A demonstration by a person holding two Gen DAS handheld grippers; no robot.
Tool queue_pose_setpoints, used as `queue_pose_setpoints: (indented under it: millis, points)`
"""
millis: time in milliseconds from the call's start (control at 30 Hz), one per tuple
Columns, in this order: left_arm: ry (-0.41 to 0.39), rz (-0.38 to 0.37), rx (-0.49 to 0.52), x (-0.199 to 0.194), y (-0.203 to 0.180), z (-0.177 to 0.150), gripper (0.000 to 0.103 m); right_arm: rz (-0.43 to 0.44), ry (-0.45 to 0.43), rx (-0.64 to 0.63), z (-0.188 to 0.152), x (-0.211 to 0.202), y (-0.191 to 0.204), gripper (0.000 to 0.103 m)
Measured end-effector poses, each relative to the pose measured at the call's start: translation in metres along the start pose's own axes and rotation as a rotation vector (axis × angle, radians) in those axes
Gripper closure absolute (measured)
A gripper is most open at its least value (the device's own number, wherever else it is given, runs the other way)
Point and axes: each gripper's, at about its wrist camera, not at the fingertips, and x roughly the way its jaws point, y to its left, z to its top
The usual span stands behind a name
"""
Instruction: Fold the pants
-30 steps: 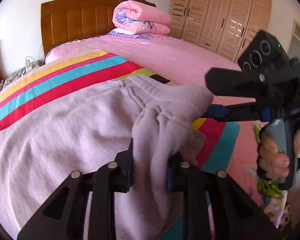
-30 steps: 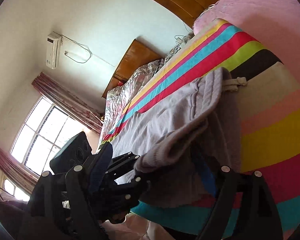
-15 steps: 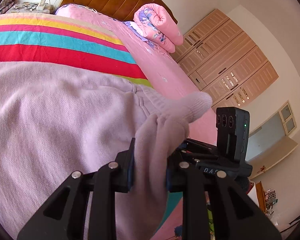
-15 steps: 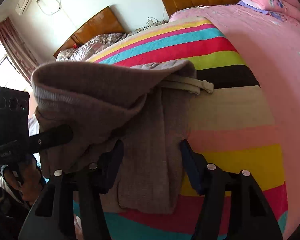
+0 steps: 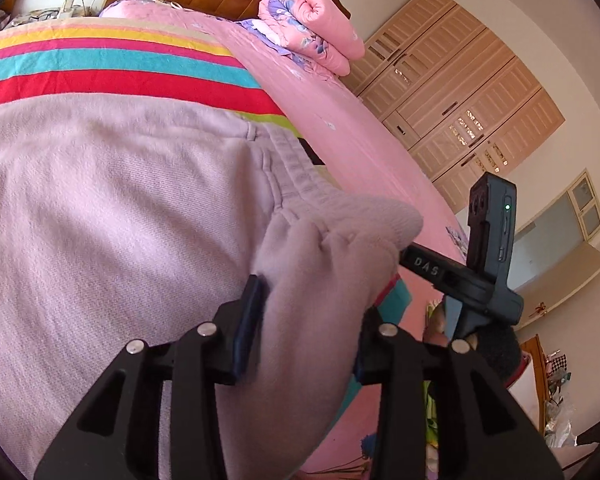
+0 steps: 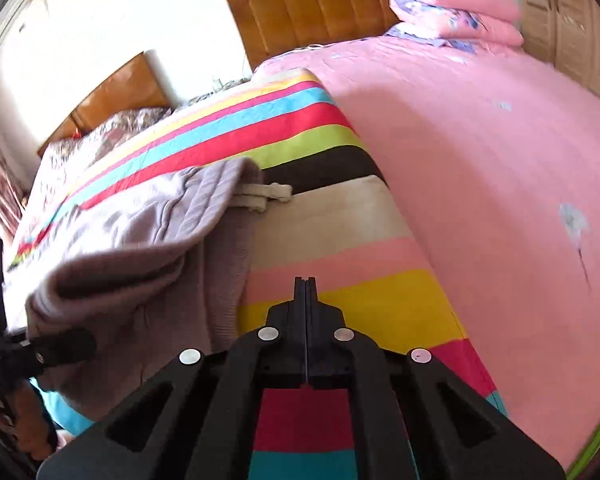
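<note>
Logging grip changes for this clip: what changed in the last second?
The right gripper let go of the pants, moved right and shut empty over the striped blanket. The left gripper stays clamped on the pants' bunched edge.

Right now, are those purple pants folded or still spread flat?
Partly folded: the pants have one waistband corner lifted and doubled over, pinched in the left tool.

The pants [image 5: 120,208] are soft, matt lilac fleece with a ribbed knit waistband. The left gripper [image 5: 306,328] and right gripper [image 6: 306,292] are matt black plastic with shiny metal rivets. The headboard [image 6: 316,8] is glossy wood.
</note>
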Motion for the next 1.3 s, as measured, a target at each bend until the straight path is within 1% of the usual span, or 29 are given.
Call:
queue_pose_setpoints:
  millis: [33,67,100,133,233,300,367,467,500,567,600,633,700,733,800,833,867,900,933,967,1000,1033,1067,1133,1200,1233,1267,1300]
  points:
    - [0.006,0.012,0.042,0.001,-0.007,-0.001,0.043,0.014,-0.013,0.013,0.002,-0.008,-0.004,0.101]
    - [0.014,0.019,0.089,0.003,-0.015,-0.002,0.034,0.028,-0.038,0.031,0.005,-0.018,-0.006,0.1]
    - [0.013,0.03,0.119,0.004,-0.021,-0.002,0.022,0.028,-0.061,0.04,0.011,-0.026,-0.004,0.1]
    - [0.01,0.04,0.134,0.003,-0.026,-0.004,0.018,0.025,-0.077,0.036,0.015,-0.034,0.002,0.1]
    - [0.015,0.044,0.172,-0.008,-0.036,-0.01,0.016,0.084,-0.106,-0.041,0.024,-0.046,0.038,0.1]
    - [-0.006,0.044,0.203,-0.027,-0.039,-0.015,0.014,0.085,-0.096,-0.113,0.022,-0.042,0.063,0.098]
    - [-0.045,0.089,0.233,-0.055,-0.036,-0.022,0.01,0.117,-0.06,-0.166,0.011,-0.032,0.086,0.096]
    - [-0.125,0.214,0.253,-0.107,-0.019,-0.037,0.01,0.123,-0.007,-0.238,-0.013,-0.016,0.117,0.096]
    - [-0.158,0.279,0.257,-0.126,-0.01,-0.04,0.009,0.138,0.013,-0.254,-0.021,-0.01,0.125,0.096]
    - [-0.228,0.418,0.241,-0.165,0.012,-0.047,0.005,0.099,0.005,-0.283,-0.033,0.001,0.131,0.095]
    - [-0.251,0.488,0.217,-0.183,0.026,-0.049,0.002,0.102,-0.01,-0.291,-0.037,0.004,0.13,0.095]
    - [-0.265,0.559,0.192,-0.2,0.042,-0.054,0.002,0.126,-0.027,-0.274,-0.039,0.004,0.125,0.095]
    - [-0.262,0.722,0.136,-0.227,0.074,-0.064,0.002,0.155,-0.023,-0.221,-0.039,0.002,0.116,0.095]
    - [-0.252,0.784,0.082,-0.24,0.091,-0.068,0.002,0.148,-0.017,-0.208,-0.037,0.0,0.115,0.095]
    - [-0.26,0.845,-0.036,-0.271,0.125,-0.08,0.002,0.092,-0.039,-0.208,-0.032,-0.013,0.125,0.095]
    - [-0.275,0.862,-0.085,-0.291,0.14,-0.092,0.002,0.09,-0.071,-0.231,-0.03,-0.022,0.135,0.095]
    - [-0.281,0.872,-0.133,-0.303,0.155,-0.101,0.002,0.109,-0.098,-0.249,-0.028,-0.027,0.144,0.095]
    - [-0.271,0.888,-0.176,-0.31,0.171,-0.109,0.002,0.137,-0.108,-0.259,-0.028,-0.027,0.153,0.095]
    - [-0.257,0.91,-0.211,-0.315,0.188,-0.117,0.002,0.165,-0.093,-0.27,-0.03,-0.021,0.161,0.095]
    - [-0.24,0.928,-0.24,-0.321,0.203,-0.128,0.002,0.166,-0.055,-0.287,-0.034,-0.009,0.168,0.095]
    - [-0.207,0.949,-0.263,-0.32,0.217,-0.133,0.001,0.126,0.002,-0.299,-0.039,0.008,0.173,0.095]
    - [-0.234,0.953,-0.229,-0.32,0.218,-0.139,0.001,0.078,0.059,-0.301,-0.047,0.025,0.175,0.095]
    - [-0.231,0.957,-0.214,-0.321,0.217,-0.141,0.001,0.084,-0.01,-0.301,-0.053,0.021,0.176,0.095]
    - [-0.231,0.949,-0.206,-0.321,0.216,-0.142,0.001,0.077,-0.016,-0.283,-0.056,0.021,0.176,0.095]
    - [-0.24,0.926,-0.207,-0.326,0.218,-0.144,0.001,0.032,-0.004,-0.217,-0.053,0.016,0.177,0.095]
    - [-0.24,0.917,-0.208,-0.327,0.218,-0.144,0.001,0.026,-0.012,-0.188,-0.05,0.011,0.182,0.095]
    - [-0.246,0.903,-0.21,-0.329,0.218,-0.145,0.001,0.055,-0.029,-0.185,-0.049,0.007,0.192,0.095]
    - [-0.255,0.891,-0.21,-0.331,0.218,-0.147,0.001,0.104,-0.038,-0.199,-0.05,0.006,0.204,0.095]
